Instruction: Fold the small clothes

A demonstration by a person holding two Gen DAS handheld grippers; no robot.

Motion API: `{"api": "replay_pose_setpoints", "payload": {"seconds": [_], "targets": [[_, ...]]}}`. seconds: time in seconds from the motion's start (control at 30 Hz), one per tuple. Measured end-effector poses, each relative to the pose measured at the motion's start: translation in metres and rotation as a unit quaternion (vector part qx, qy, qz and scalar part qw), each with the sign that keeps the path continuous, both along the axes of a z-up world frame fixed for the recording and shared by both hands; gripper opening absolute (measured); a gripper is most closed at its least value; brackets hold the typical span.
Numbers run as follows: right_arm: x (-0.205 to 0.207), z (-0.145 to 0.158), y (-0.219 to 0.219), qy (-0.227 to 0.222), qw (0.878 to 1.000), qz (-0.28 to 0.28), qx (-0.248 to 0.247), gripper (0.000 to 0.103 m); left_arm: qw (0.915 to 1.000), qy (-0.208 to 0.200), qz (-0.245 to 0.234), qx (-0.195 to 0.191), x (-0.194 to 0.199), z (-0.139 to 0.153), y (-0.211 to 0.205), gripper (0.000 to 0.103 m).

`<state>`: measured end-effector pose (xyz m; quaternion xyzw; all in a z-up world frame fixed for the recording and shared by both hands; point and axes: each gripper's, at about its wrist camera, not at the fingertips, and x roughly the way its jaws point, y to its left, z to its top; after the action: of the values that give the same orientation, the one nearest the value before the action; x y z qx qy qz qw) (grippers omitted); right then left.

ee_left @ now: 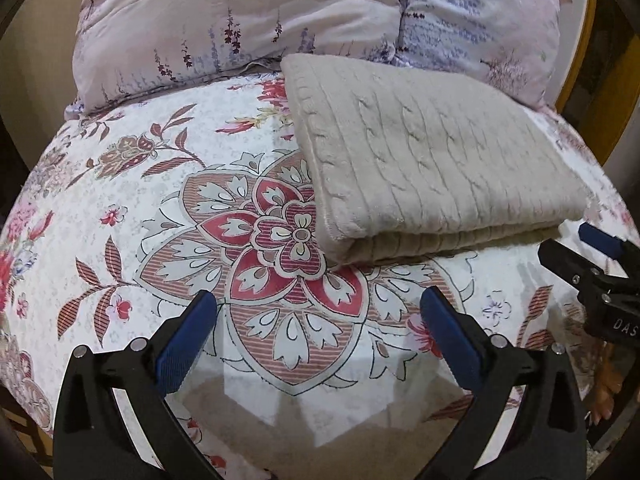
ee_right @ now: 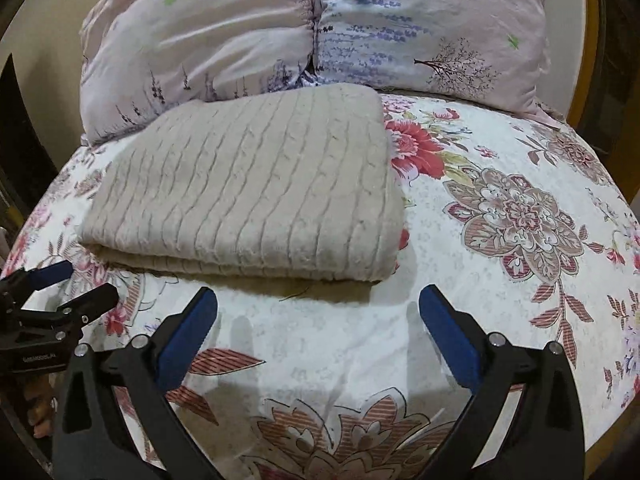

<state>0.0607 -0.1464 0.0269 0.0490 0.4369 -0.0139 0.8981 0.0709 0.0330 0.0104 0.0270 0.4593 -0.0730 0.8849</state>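
1. A folded beige cable-knit garment (ee_left: 432, 160) lies on the floral bedsheet (ee_left: 132, 216), its far edge touching the lilac pillows (ee_left: 240, 20) at 12 o'clock.
2. The left gripper (ee_left: 318, 312) is spread wide, gripping nothing (garment at 1 o'clock).
3. The right gripper (ee_right: 318, 312) is likewise released, just short of the garment's near fold at 11 o'clock.

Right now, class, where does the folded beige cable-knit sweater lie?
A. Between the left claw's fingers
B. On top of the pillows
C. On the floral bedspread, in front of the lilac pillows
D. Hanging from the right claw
C: the folded beige cable-knit sweater rests flat on the floral bedspread, just before the lilac pillows, clear of both open claws.
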Motion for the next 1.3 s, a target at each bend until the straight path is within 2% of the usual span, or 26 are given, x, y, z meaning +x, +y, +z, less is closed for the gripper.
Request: {"api": "replay_pose_setpoints", "payload": {"seconds": [0.13, 0.4, 0.57, 1.3], "targets": [[0.0026, -0.0045, -0.0024, 0.013, 1.0, -0.008, 0.006, 0.101, 0.9998, 0.002, 0.001, 0.018, 0.0012, -0.001, -0.0044, 0.102], [0.0044, -0.0087, -0.0021, 0.024, 1.0, -0.014, -0.002, 0.101, 0.9998, 0.01, 0.006, 0.019, 0.0051, -0.0008, -0.0044, 0.102], [0.0039, -0.0105, 0.0048, 0.03, 0.999, -0.015, -0.029, 0.101, 0.9997, 0.012, 0.009, 0.018, 0.0058, -0.0012, -0.004, 0.102], [0.0036, -0.0103, 0.0041, 0.035, 0.999, -0.027, -0.031, 0.101, 0.9995, 0.017, 0.015, 0.019, 0.0095, -0.0024, -0.0022, 0.102]]}}
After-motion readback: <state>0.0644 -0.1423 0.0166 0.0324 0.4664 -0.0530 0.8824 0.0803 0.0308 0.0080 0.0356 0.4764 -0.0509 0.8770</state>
